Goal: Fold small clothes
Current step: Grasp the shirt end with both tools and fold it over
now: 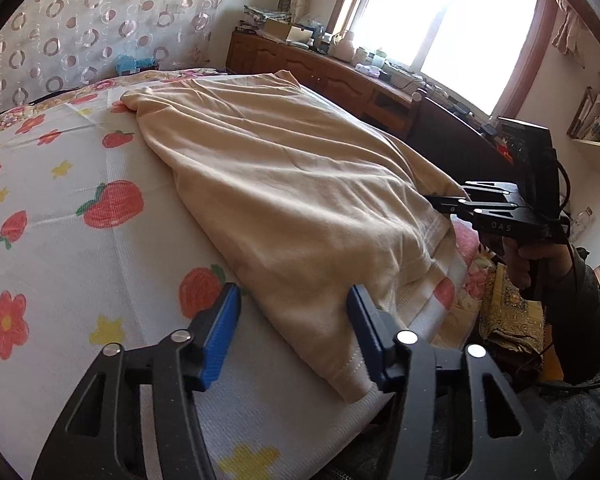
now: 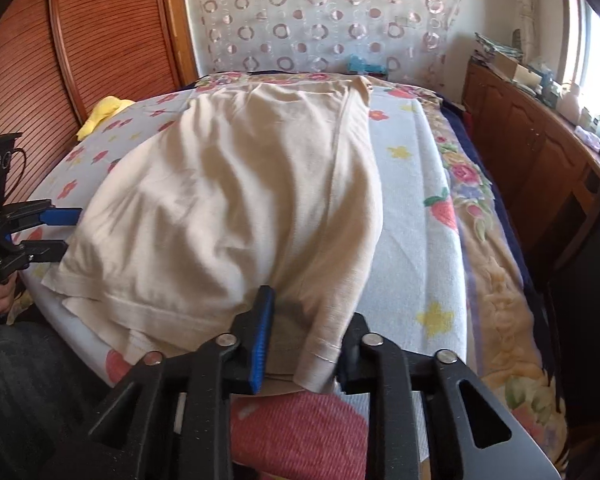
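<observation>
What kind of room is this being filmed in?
Most likely a home bedroom. A beige cotton garment lies on a bed with a strawberry-print cover, a cluttered wooden cabinet stands under a bright window, and a circle-patterned curtain hangs behind.

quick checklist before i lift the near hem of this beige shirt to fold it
1. Left gripper open, jaws straddling the near hem corner: ok.
2. Right gripper open around the other hem corner: ok.
3. Either gripper actually pinching cloth: not ok, both jaws still apart.
4. Beige shirt lying flat: not ok, wrinkled and bunched near the hem.
5. Strawberry-print sheet beside the shirt free for the fold: ok.
6. Far sleeves tucked: cannot tell.
</observation>
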The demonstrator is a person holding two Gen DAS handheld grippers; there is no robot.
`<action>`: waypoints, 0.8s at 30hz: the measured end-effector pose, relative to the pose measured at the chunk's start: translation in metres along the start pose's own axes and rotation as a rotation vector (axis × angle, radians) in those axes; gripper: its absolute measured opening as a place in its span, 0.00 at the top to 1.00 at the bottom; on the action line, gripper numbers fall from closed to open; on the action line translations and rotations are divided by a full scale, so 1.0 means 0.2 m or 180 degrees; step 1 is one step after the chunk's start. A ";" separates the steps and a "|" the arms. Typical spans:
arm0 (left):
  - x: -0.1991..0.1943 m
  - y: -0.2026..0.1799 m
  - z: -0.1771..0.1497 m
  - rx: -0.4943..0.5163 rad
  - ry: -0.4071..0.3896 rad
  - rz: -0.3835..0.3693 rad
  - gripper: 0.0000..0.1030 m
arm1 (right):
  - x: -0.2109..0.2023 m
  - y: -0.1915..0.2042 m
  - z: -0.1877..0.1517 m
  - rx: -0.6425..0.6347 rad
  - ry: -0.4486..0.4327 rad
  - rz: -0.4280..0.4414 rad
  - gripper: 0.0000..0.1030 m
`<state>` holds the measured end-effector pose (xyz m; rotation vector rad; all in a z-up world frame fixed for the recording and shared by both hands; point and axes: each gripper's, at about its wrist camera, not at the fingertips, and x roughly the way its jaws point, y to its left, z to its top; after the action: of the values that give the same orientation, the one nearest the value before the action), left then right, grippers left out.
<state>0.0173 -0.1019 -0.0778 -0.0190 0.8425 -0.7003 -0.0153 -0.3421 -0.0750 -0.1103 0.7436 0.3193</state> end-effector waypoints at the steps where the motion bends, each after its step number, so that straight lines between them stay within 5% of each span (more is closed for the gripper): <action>1: 0.00 -0.01 0.00 0.0015 0.0023 -0.0032 0.63 | 0.00 -0.01 0.00 0.0016 -0.0014 0.0040 0.90; 7: -0.04 -0.02 0.01 0.0036 -0.0008 -0.0136 0.89 | -0.01 -0.04 -0.03 0.0170 -0.0236 0.0309 0.94; 15: -0.25 -0.01 0.19 0.0017 -0.0494 -0.0078 0.91 | -0.20 -0.10 0.06 0.0372 -0.0884 0.0399 0.95; 24: -0.22 0.30 0.59 -0.0147 -0.0736 0.0209 0.92 | -0.11 -0.12 0.45 0.0187 -0.1156 0.0260 0.95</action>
<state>0.1124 -0.0603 0.0150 -0.1114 0.6346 -0.6039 0.0350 -0.3519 0.0058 0.0341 0.3975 0.3825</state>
